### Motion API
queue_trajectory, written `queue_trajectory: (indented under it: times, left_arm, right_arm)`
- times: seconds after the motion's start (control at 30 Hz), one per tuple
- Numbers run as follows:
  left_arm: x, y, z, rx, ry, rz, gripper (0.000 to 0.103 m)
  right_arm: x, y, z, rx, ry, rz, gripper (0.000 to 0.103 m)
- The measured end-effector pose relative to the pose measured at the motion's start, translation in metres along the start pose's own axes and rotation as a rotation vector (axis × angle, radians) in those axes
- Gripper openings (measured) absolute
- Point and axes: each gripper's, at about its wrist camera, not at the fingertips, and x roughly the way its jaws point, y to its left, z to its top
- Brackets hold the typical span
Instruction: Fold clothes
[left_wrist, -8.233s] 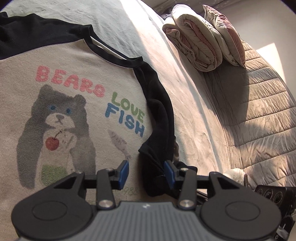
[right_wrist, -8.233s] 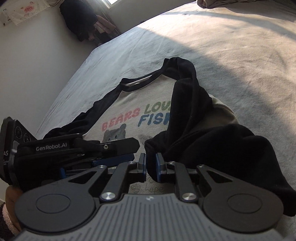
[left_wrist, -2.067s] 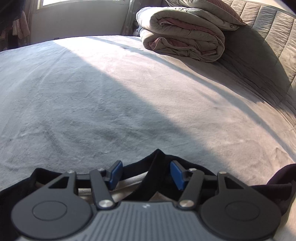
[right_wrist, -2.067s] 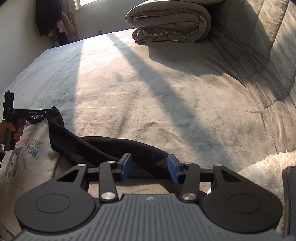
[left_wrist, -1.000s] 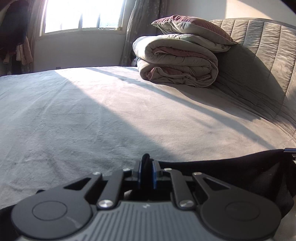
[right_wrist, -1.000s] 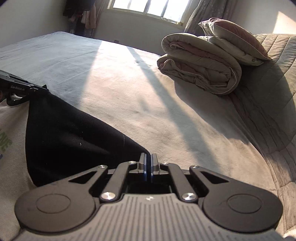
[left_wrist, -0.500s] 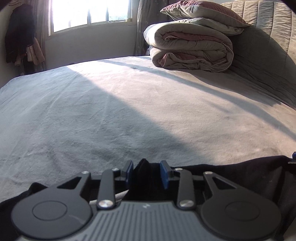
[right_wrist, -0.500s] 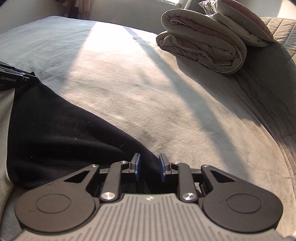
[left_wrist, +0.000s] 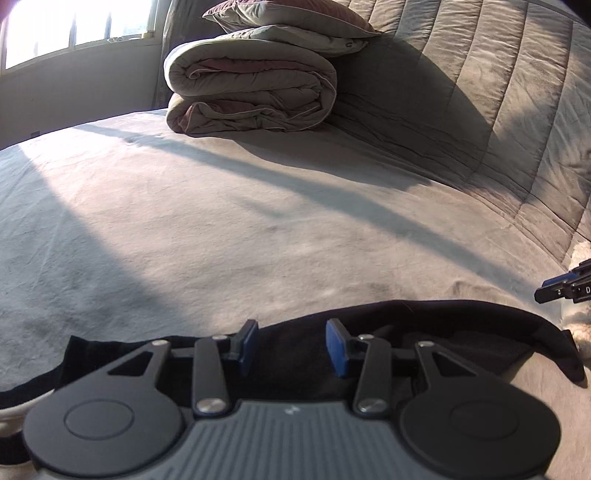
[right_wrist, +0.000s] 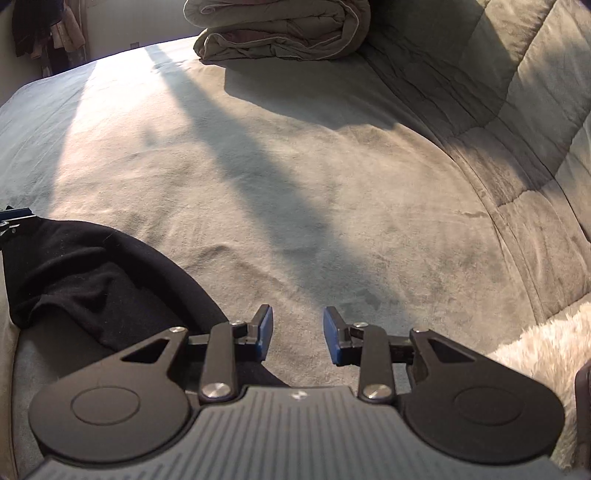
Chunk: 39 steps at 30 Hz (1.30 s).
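Note:
The shirt's black sleeve (left_wrist: 443, 328) lies flat on the grey bed cover, stretched across the near edge of the left wrist view. My left gripper (left_wrist: 291, 349) is open, its blue pads just above the black fabric, holding nothing. In the right wrist view the same black sleeve (right_wrist: 92, 273) lies to the left. My right gripper (right_wrist: 298, 334) is open and empty over bare bed cover, right of the sleeve's end. The right gripper's tip shows at the right edge of the left wrist view (left_wrist: 565, 288). The shirt's printed front is hidden.
A rolled duvet (left_wrist: 255, 92) with a pillow (left_wrist: 288, 16) on it sits at the far end of the bed. A quilted headboard (left_wrist: 498, 92) runs along the right. A white fluffy thing (right_wrist: 546, 354) lies at the right.
Both grippers were shut on the black sleeve a second ago, holding it stretched. They have opened fully and let it go; the sleeve now lies on the bed.

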Motion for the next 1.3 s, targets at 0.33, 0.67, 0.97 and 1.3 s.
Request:
queue_trajectory:
  times: [0.33, 0.67, 0.97, 1.3]
  left_arm:
    - [0.009, -0.06, -0.015, 0.127, 0.072, -0.267, 0.032]
    - [0.02, -0.085, -0.012, 0.178, 0.116, -0.278, 0.037]
    - [0.023, -0.069, -0.005, 0.132, 0.103, -0.248, 0.041]
    - [0.023, -0.026, 0.011, 0.12, 0.069, -0.095, 0.049]
  right_arm:
    - [0.007, -0.014, -0.03, -0.006, 0.117, 0.002, 0.034]
    - [0.01, -0.014, -0.046, -0.047, 0.144, 0.033, 0.029]
    - [-0.005, -0.009, -0.024, -0.169, -0.043, -0.169, 0.003]
    - [0.033, -0.021, 0.014, -0.152, -0.219, -0.31, 0.003]
